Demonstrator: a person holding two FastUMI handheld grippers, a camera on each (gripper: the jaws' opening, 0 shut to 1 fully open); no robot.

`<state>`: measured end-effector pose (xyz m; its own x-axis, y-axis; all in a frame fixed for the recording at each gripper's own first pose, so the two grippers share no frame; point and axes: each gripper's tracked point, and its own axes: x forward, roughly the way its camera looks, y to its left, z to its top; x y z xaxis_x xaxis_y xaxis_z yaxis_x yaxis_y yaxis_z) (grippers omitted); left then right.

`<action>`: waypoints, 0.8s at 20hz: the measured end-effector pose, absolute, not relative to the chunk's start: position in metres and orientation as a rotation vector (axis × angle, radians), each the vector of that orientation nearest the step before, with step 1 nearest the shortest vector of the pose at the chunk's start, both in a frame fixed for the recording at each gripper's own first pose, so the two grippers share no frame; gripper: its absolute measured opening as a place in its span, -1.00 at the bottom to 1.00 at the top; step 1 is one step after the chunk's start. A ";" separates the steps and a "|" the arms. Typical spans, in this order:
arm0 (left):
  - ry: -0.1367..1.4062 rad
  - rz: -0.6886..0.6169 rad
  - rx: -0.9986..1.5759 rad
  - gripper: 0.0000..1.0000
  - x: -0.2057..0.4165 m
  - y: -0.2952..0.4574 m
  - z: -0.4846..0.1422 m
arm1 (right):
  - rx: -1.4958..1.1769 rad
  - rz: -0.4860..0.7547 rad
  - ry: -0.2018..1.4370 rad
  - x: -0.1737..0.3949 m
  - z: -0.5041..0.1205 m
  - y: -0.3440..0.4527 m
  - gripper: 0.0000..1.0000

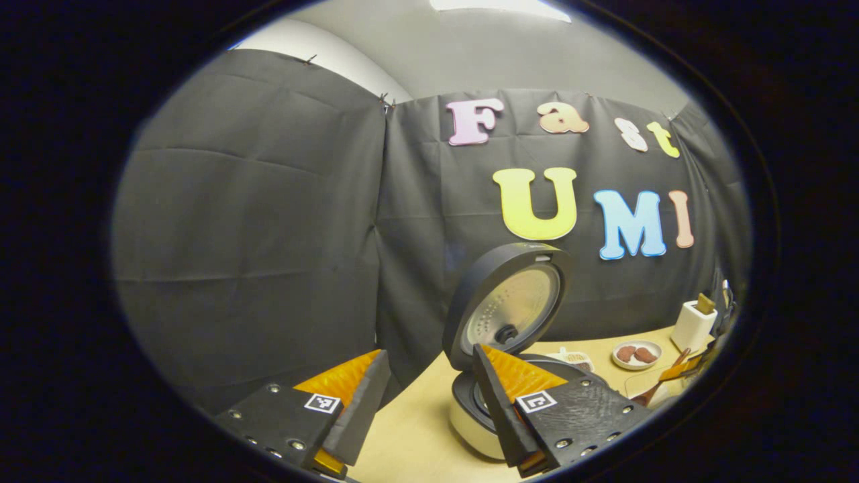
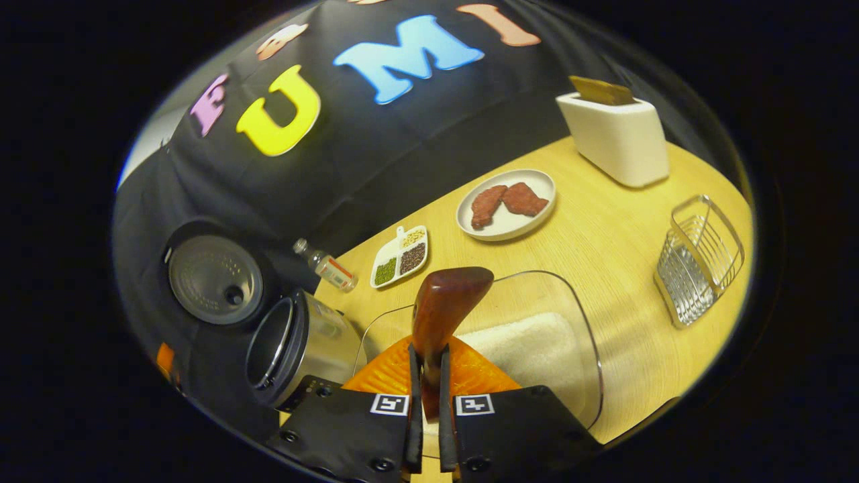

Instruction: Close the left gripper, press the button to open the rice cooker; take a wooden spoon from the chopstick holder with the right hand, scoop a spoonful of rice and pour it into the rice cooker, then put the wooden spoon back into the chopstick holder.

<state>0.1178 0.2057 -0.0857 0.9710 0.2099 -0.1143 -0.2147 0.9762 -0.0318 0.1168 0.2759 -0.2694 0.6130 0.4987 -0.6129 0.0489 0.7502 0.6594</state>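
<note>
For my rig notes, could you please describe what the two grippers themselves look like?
Both match. The left tool has two wedge-shaped fingers with ribbed inner faces on dark blocks, each block carrying bolts and a small square black-and-white marker. The right tool has the same blocks, bolts and markers.

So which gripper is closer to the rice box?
The right gripper. It hangs just above the rice box, fingers shut on the spoon. The left gripper is open, over by the cooker.
</note>
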 end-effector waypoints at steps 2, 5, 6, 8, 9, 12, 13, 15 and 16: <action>0.104 0.215 -0.042 0.60 0.117 0.205 -0.081 | 0.775 0.243 0.879 0.121 -0.266 0.261 -0.77; 0.091 0.204 -0.038 0.58 0.118 0.197 -0.074 | 0.867 0.206 0.862 0.126 -0.257 0.243 -0.77; 0.086 0.200 -0.036 0.58 0.118 0.194 -0.072 | 0.903 0.201 0.856 0.126 -0.253 0.240 -0.77; 0.080 0.188 -0.035 0.59 0.119 0.187 -0.068 | 0.972 0.195 0.845 0.128 -0.241 0.237 -0.77; 0.076 0.182 -0.035 0.58 0.119 0.184 -0.065 | 0.999 0.197 0.839 0.129 -0.235 0.236 -0.77; 0.065 0.173 -0.028 0.58 0.119 0.178 -0.061 | 1.071 0.209 0.816 0.131 -0.219 0.239 -0.77; 0.062 0.173 -0.026 0.58 0.118 0.178 -0.060 | 1.100 0.215 0.808 0.132 -0.212 0.241 -0.77; 0.058 0.177 -0.026 0.58 0.114 0.179 -0.058 | 1.162 0.229 0.802 0.132 -0.199 0.246 -0.77; 0.058 0.180 -0.028 0.58 0.112 0.180 -0.058 | 1.188 0.239 0.800 0.132 -0.194 0.250 -0.78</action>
<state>0.1122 0.1797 -0.0584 0.9822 0.1780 -0.0597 -0.1796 0.9835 -0.0227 0.1321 0.2497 -0.1941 0.7088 0.5605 -0.4283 0.2339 0.3860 0.8923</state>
